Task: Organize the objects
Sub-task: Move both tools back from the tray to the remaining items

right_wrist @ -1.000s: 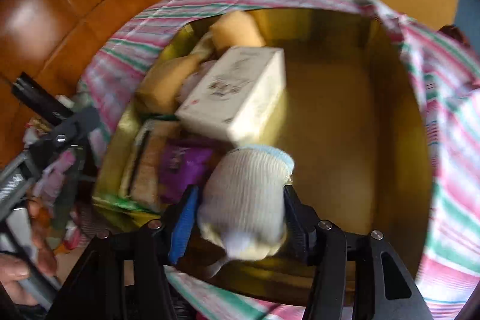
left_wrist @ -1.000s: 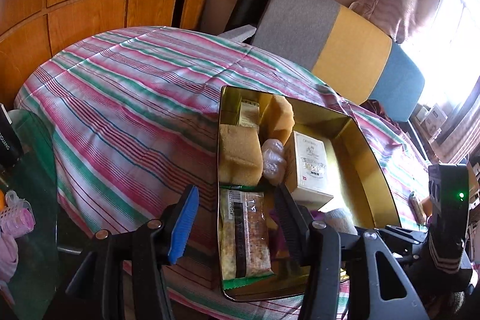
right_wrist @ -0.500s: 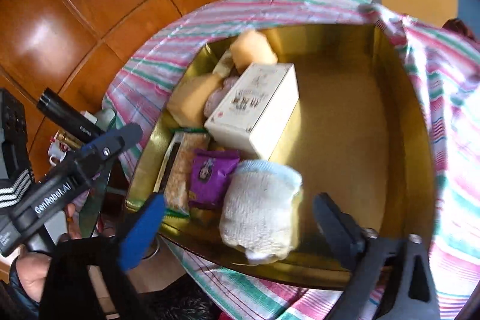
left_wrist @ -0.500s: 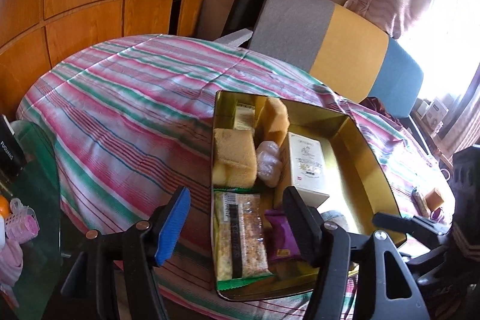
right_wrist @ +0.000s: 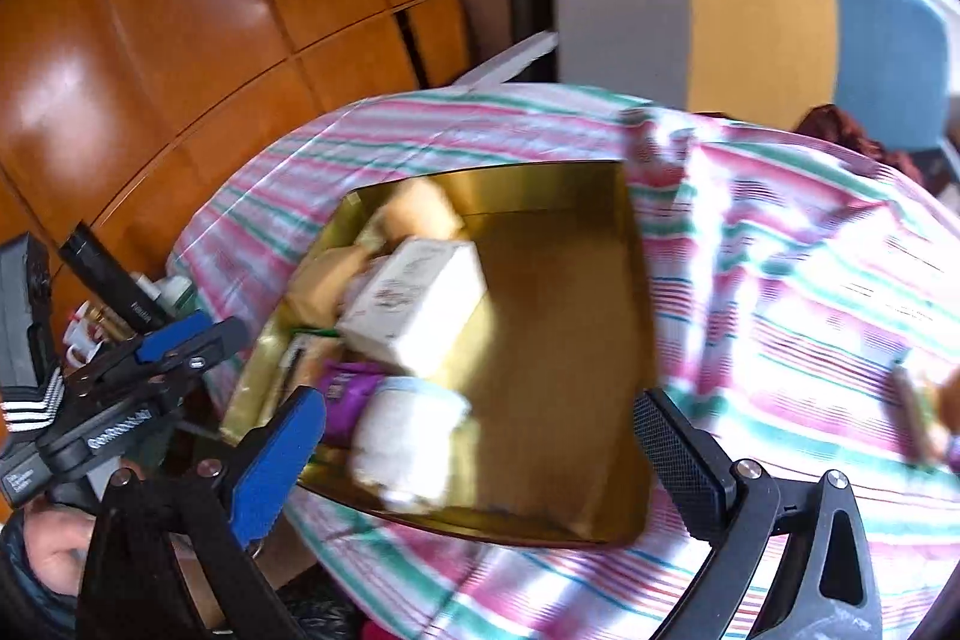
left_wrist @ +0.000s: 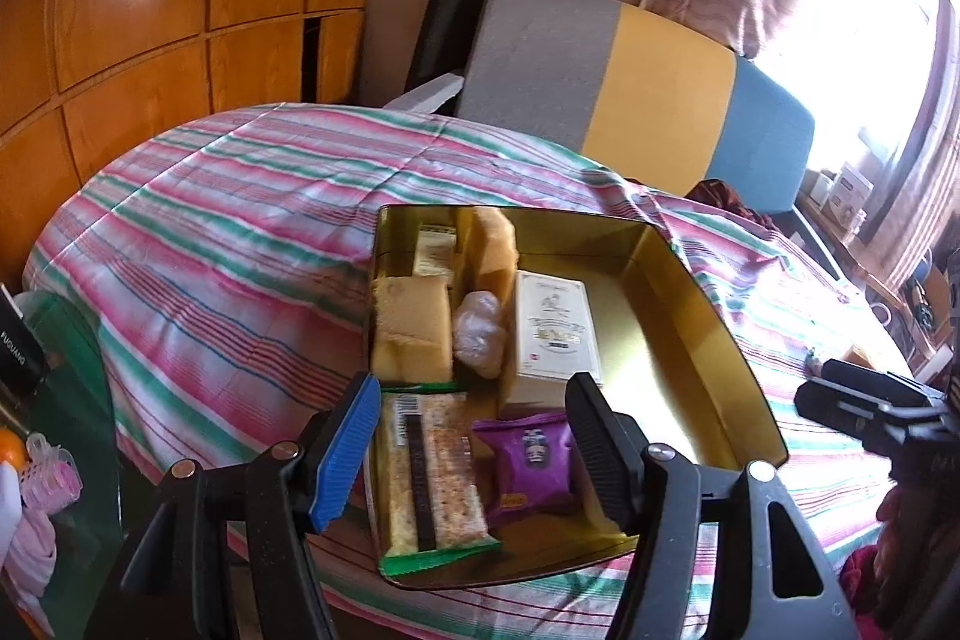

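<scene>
Right wrist: my right hand-held gripper (right_wrist: 486,454) gapes empty; white roll (right_wrist: 405,439) at gold tray's (right_wrist: 570,400) seven o'clock; I'd withdraw clear.

We see our right gripper (right_wrist: 480,436) with its jaws wide apart and nothing between them, above the gold tray (right_wrist: 570,340) on the striped cloth (right_wrist: 780,280). A white roll (right_wrist: 402,442) lies in the tray beside a purple packet (right_wrist: 348,394) and a white box (right_wrist: 414,304). Our left gripper (right_wrist: 180,346) is at the left edge.
</scene>
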The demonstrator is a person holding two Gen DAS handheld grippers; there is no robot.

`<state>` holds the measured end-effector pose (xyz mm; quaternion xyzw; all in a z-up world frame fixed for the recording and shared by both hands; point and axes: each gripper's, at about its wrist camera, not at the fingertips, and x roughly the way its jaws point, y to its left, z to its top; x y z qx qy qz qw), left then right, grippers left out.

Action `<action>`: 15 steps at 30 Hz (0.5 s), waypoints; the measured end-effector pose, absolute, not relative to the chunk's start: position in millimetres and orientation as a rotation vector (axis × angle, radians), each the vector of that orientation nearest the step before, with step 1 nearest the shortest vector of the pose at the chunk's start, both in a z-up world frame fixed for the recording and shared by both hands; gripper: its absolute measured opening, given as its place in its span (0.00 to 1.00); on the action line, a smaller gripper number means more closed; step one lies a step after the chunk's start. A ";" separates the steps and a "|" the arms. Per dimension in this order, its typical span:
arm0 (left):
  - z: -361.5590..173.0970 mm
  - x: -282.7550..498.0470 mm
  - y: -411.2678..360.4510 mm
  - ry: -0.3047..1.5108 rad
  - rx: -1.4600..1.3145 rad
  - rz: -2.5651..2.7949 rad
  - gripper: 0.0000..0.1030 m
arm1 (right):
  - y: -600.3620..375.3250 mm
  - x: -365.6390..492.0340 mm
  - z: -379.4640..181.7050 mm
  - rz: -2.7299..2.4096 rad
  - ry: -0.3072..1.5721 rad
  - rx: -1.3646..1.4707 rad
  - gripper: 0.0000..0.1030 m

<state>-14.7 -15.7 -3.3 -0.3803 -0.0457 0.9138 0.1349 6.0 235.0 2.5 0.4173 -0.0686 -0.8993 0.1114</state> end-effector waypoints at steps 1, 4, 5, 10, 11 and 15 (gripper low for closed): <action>-2.6 -14.0 -13.0 -0.130 -1.099 2.638 0.63 | 244.0 8.3 3.1 -2.663 -0.214 1.231 1.00; -1.3 -11.9 -4.0 -0.099 -1.095 2.627 0.63 | 279.9 15.7 -0.4 -2.723 -0.266 1.271 1.00; -1.2 -11.7 -0.8 -0.094 -1.096 2.620 0.63 | 291.9 17.7 -2.0 -2.747 -0.278 1.290 1.00; 3.2 -12.3 12.2 -0.088 -1.095 2.585 0.63 | 362.1 33.4 -6.1 -2.872 -0.433 1.363 1.00; 4.7 -12.3 15.2 -0.092 -1.088 2.574 0.63 | 377.2 36.9 -6.3 -2.900 -0.460 1.379 1.00; 6.4 -13.4 28.5 -0.100 -1.092 2.532 0.63 | 439.9 53.8 -0.7 -3.020 -0.574 1.418 1.00</action>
